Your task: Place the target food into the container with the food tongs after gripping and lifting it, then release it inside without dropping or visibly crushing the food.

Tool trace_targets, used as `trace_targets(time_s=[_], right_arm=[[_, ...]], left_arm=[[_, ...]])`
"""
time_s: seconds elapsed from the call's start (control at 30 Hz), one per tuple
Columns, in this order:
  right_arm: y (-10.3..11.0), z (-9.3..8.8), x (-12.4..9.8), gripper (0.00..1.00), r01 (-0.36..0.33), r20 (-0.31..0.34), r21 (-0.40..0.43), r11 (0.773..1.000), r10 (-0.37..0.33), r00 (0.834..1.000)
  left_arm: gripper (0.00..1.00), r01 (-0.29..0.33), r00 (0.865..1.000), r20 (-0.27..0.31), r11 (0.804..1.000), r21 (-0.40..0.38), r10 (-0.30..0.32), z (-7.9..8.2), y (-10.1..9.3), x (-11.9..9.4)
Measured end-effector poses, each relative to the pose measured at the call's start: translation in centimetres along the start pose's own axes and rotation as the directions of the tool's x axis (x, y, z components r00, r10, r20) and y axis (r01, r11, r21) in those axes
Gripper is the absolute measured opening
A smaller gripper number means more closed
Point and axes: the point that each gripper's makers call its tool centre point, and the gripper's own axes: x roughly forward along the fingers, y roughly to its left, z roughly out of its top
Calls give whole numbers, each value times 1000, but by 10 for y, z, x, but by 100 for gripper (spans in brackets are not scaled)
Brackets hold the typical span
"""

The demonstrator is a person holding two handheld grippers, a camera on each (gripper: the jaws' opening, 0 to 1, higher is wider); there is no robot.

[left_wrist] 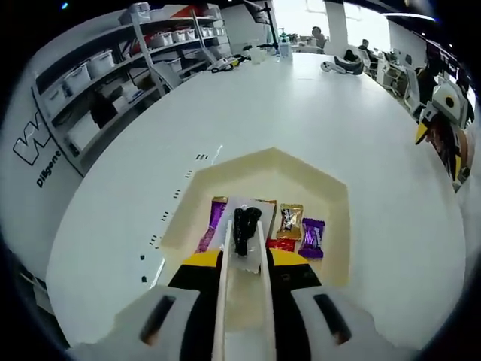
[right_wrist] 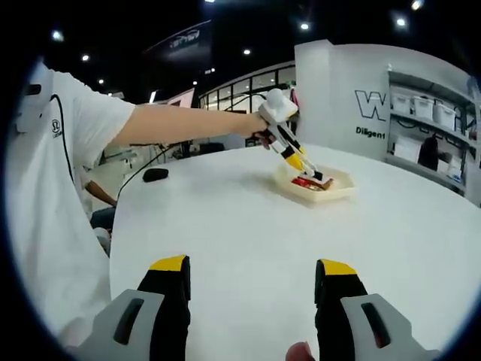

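A cream tray (left_wrist: 331, 192) sits on the round white table and holds several wrapped candies: purple (left_wrist: 216, 218), gold (left_wrist: 289, 220), red (left_wrist: 282, 244) and another purple (left_wrist: 312, 237). My left gripper (left_wrist: 244, 259) is shut on white food tongs (left_wrist: 242, 301). The tong tips pinch a dark wrapped candy (left_wrist: 244, 226) low inside the tray. In the right gripper view the left gripper (right_wrist: 289, 150) slants down into the tray (right_wrist: 338, 192) from a person's outstretched arm. My right gripper (right_wrist: 254, 265) hovers open over bare table, well short of the tray.
Shelves with white bins (left_wrist: 113, 68) stand beyond the table's left edge. Bottles and small items (left_wrist: 282, 49) sit at the far edge, with people seated behind. A black object with a cable (right_wrist: 155, 174) lies left of the tray. A person's white shirt (right_wrist: 45, 226) fills the left.
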Motion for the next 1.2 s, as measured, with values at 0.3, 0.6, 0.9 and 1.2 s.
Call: trace_targets(time_s=[0.3,0.6,0.9,1.2], right_arm=[[3,3,1,64,-6,5,-5,1000,6,1000],[7,5,2,64,-5,1,-14,1000,5,1000],[16,12,7,65,-21,-1,-36,999,21,1000],[27,16,14,65,-41,-5,-57,998,40,999]], left_arm=[[20,1,1000,-4,1000,0,-1,-6,-3,-5],[21,-13,1000,15,1000,-1,13,-6,-6,-16],[21,-21,998,53,1000,-8,22,-12,-16,-35],[21,-13,997,79,1000,-10,14,-22,-34,-49]])
